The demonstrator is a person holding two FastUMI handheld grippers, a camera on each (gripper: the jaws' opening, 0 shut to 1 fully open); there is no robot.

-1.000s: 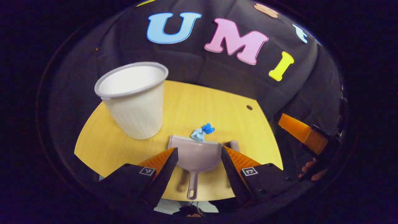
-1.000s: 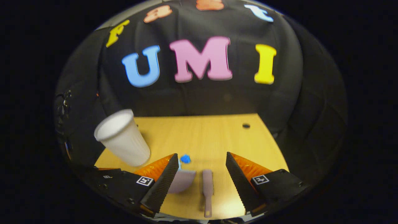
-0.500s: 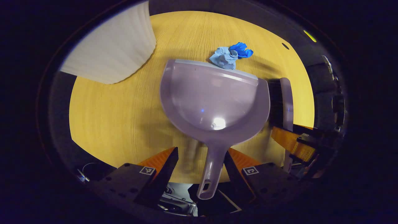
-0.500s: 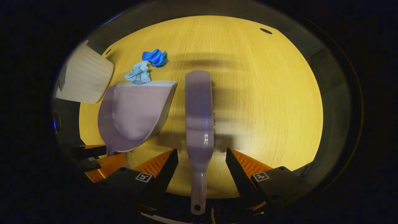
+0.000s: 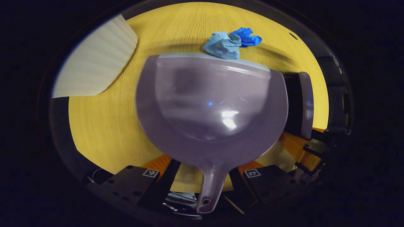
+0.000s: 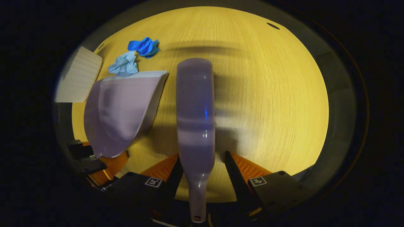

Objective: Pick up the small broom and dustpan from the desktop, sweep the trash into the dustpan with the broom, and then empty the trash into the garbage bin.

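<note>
The lilac dustpan (image 5: pixel 211 104) lies flat on the yellow desktop (image 5: pixel 104 126), its lip against a light blue paper wad (image 5: pixel 222 45) with a dark blue wad (image 5: pixel 246 35) just behind. My left gripper (image 5: pixel 206 168) is open, low over the table, straddling the pan's handle with a gap on the left side. The lilac broom (image 6: pixel 195 110) lies beside the dustpan (image 6: pixel 120 110). My right gripper (image 6: pixel 203 157) is open around the broom's neck, with a slim gap at the right finger. In the right gripper view the wads (image 6: pixel 123 64) sit beyond the pan's lip.
The white ribbed garbage bin (image 5: pixel 94 67) stands at the far left of the table, close behind the dustpan, and shows as the bin (image 6: pixel 79 75) in the right gripper view. A small dark hole (image 6: pixel 273 26) marks the far right of the desktop. The near table edge lies under both grippers.
Both grippers have tipped down and dropped toward the table, coming in over the dustpan and broom handles. The right gripper's fingers have narrowed slightly around the broom.
</note>
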